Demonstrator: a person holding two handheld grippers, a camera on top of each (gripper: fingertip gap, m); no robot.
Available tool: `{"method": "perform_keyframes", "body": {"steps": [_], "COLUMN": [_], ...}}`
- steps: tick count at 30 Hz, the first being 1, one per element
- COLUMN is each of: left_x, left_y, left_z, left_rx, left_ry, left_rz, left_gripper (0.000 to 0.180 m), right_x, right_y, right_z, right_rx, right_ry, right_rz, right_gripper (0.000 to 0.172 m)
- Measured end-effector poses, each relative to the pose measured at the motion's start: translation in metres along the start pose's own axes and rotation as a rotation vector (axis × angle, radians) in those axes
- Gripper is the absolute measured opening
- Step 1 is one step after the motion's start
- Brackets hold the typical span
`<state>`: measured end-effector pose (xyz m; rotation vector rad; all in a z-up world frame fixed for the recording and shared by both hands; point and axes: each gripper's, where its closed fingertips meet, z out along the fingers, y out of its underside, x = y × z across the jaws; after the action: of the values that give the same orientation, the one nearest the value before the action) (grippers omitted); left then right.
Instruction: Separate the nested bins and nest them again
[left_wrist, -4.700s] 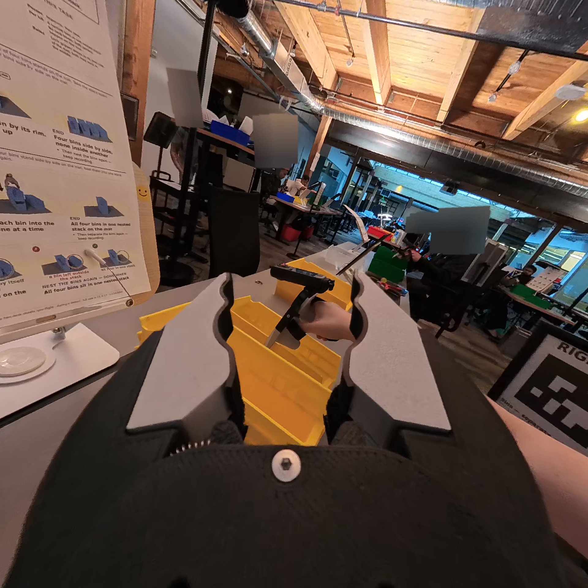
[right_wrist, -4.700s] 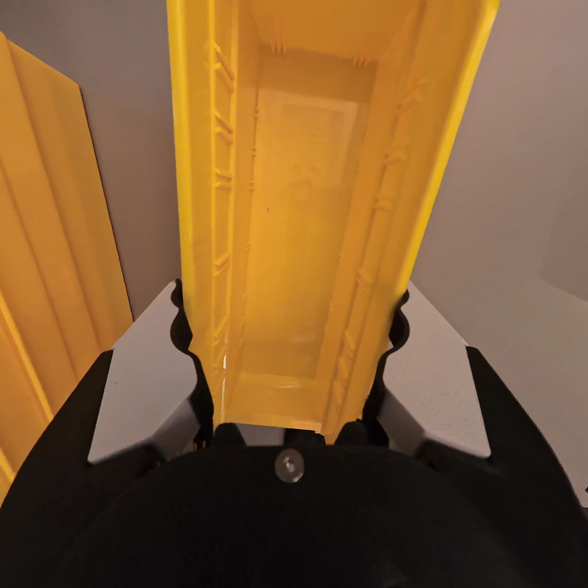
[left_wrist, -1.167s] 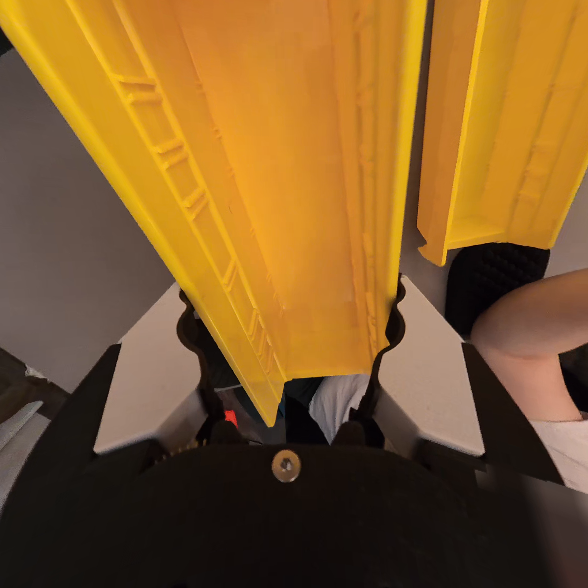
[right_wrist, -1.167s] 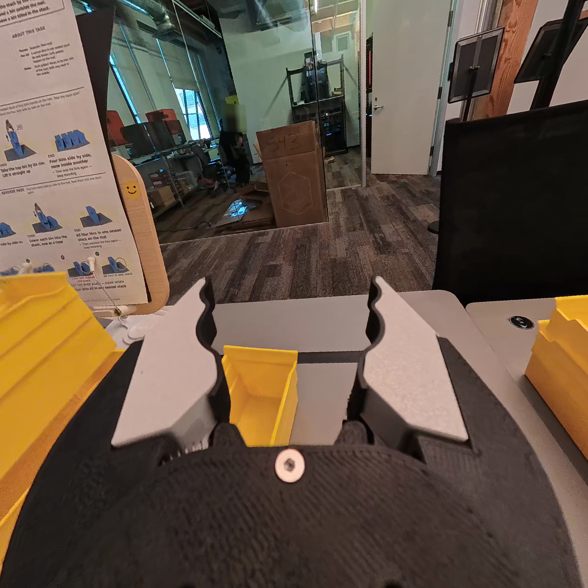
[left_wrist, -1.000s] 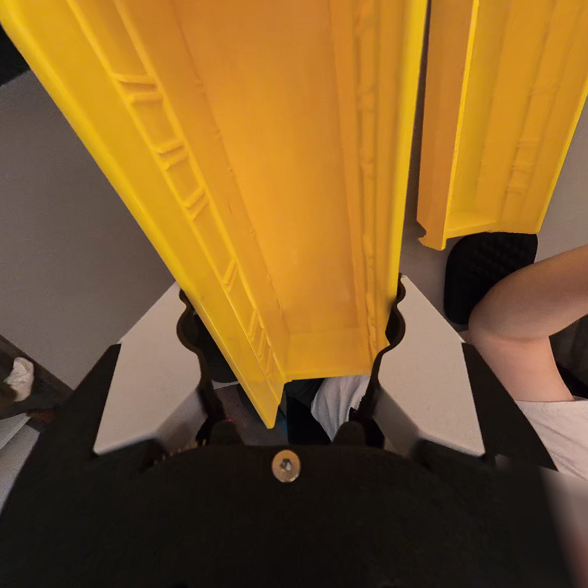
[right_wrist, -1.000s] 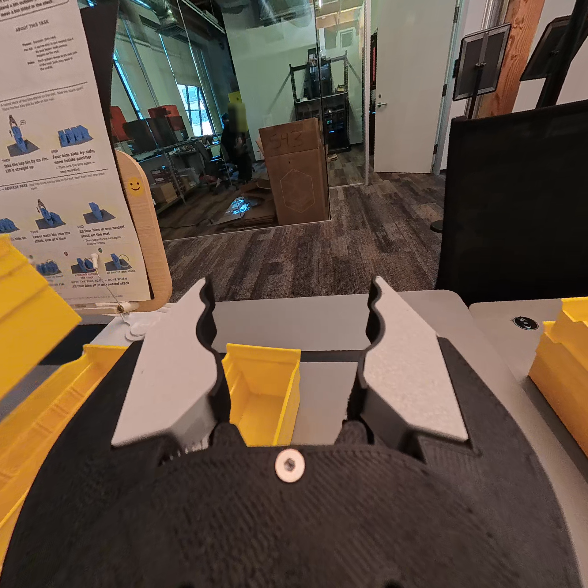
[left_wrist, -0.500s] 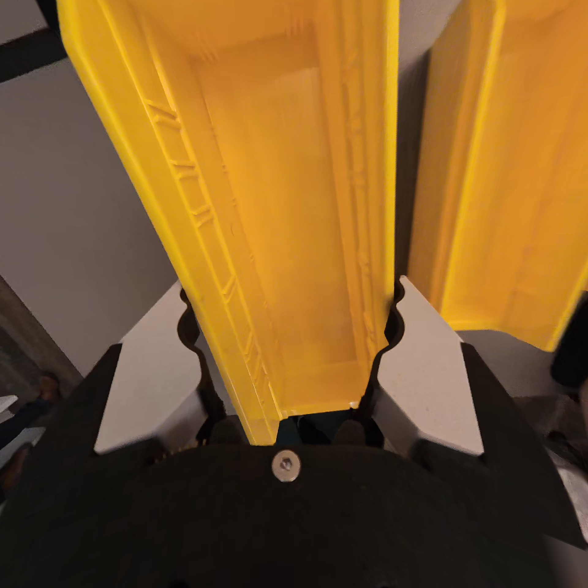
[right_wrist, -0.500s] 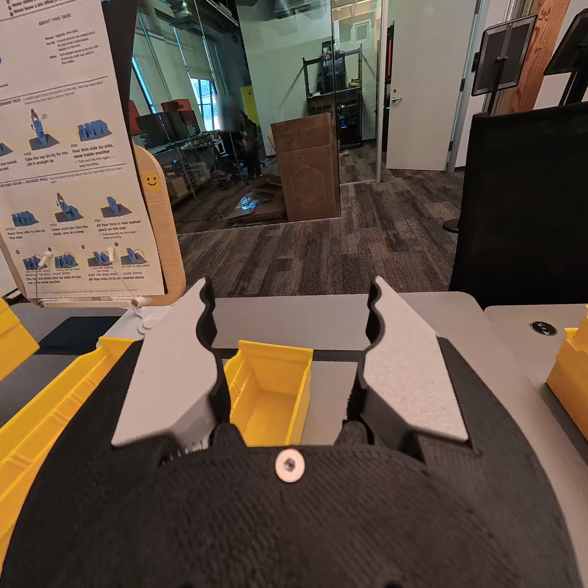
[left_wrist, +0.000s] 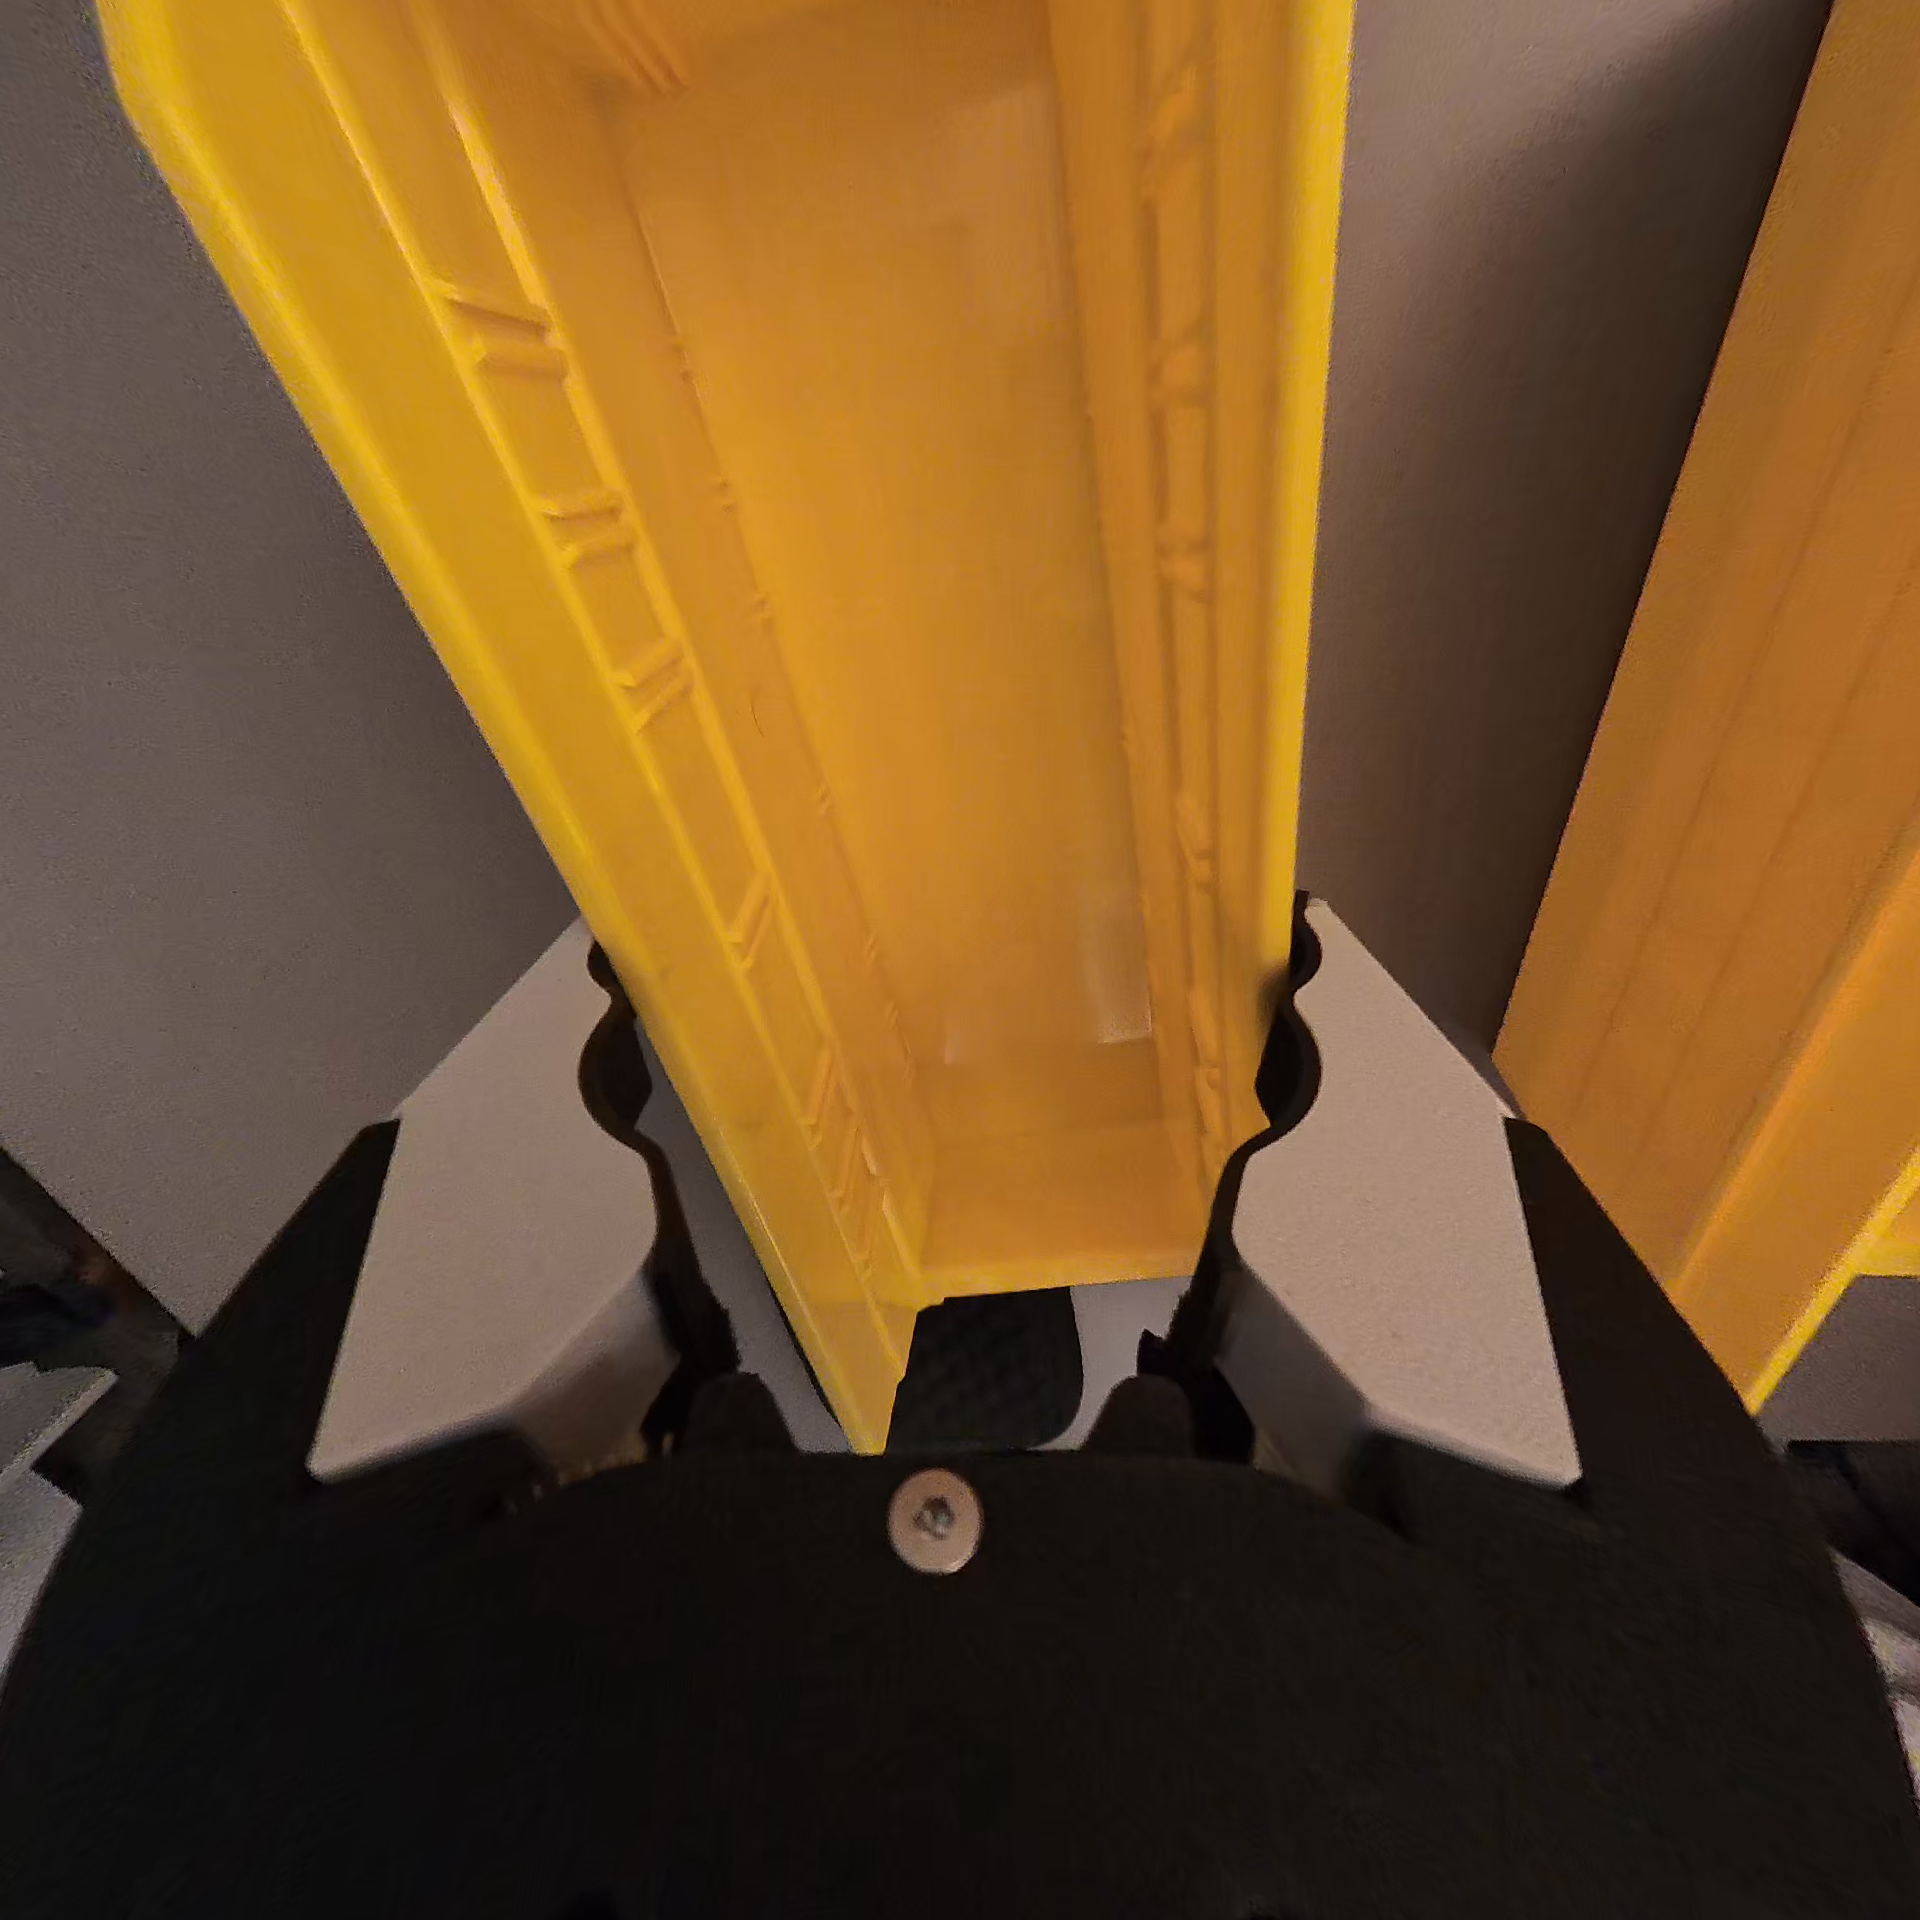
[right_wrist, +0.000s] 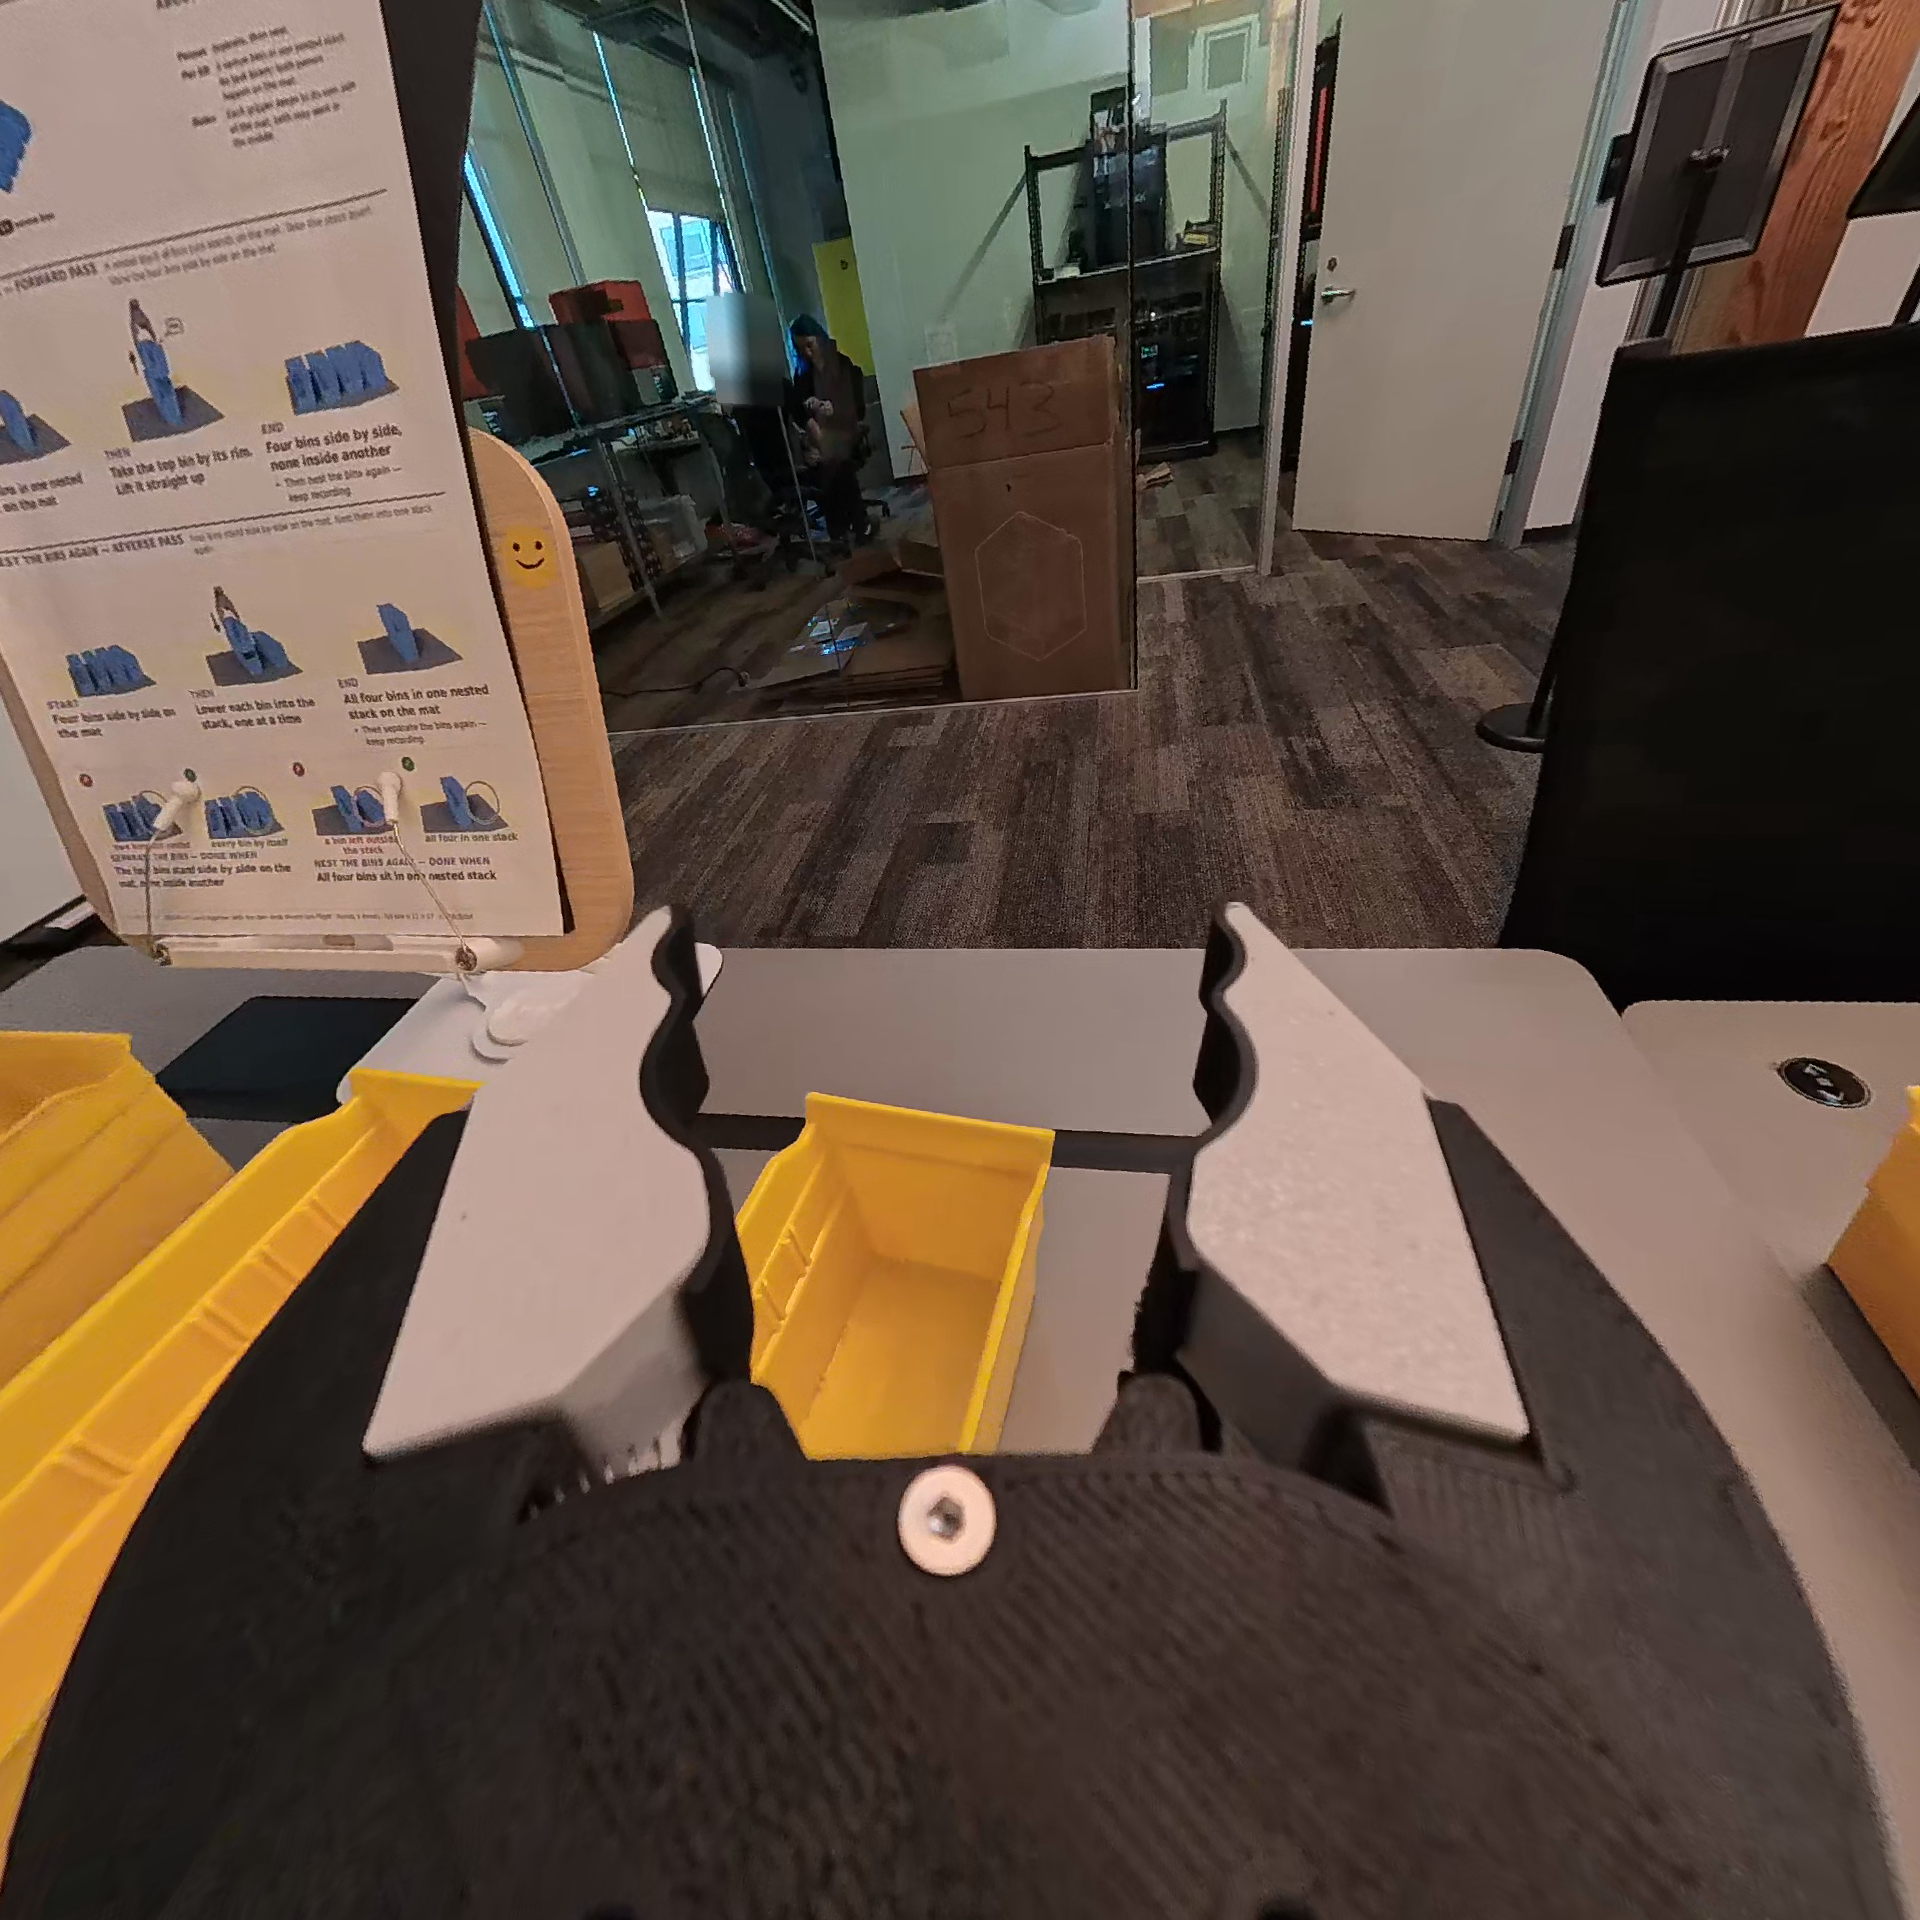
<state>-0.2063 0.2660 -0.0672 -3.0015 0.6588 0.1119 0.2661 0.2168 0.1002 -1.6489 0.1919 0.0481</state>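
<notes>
The left gripper (left_wrist: 940, 977) is pointed down at the grey table (left_wrist: 208, 675), clamped across a yellow bin (left_wrist: 883, 623). The right gripper (right_wrist: 940, 997) is held level, open and unloaded, above a small yellow bin (right_wrist: 894, 1268).

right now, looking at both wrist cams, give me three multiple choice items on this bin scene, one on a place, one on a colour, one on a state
1. Where is the small bin in the right wrist view?
A. on the grey table, between the open fingers
B. on the carpet
C. on the black chair

2. What colour are the bins?
A. blue
B. yellow
C. green

3. What is the left gripper doing?
A. hanging bare
B. gripping a cardboard box
C. gripping a long bin across its width

Answers: 1 A, it stands on the table with neither finger touching it; 2 B, every bin is yellow; 3 C, both fingers press its sides.
</notes>
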Motion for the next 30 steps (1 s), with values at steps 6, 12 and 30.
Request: {"method": "perform_keyframes", "body": {"steps": [6,12,30], "left_x": [0.005,0.004,0.067], "left_y": [-0.002,-0.001,-0.024], "left_z": [0.012,0.024,-0.057], "left_rx": [-0.012,-0.029,0.197], "left_ry": [0.02,0.025,0.203], "left_rz": [0.002,0.018,0.136], "left_gripper": [0.121,0.122,0.137], "right_x": [0.004,0.004,0.001], "right_y": [0.001,0.001,0.012], "right_z": [0.0,0.001,0.009], "right_rx": [0.001,-0.002,-0.04], "right_ry": [-0.005,-0.011,-0.025], "right_rz": [0.024,0.03,0.038], "right_gripper": [0.098,0.097,0.098]}}
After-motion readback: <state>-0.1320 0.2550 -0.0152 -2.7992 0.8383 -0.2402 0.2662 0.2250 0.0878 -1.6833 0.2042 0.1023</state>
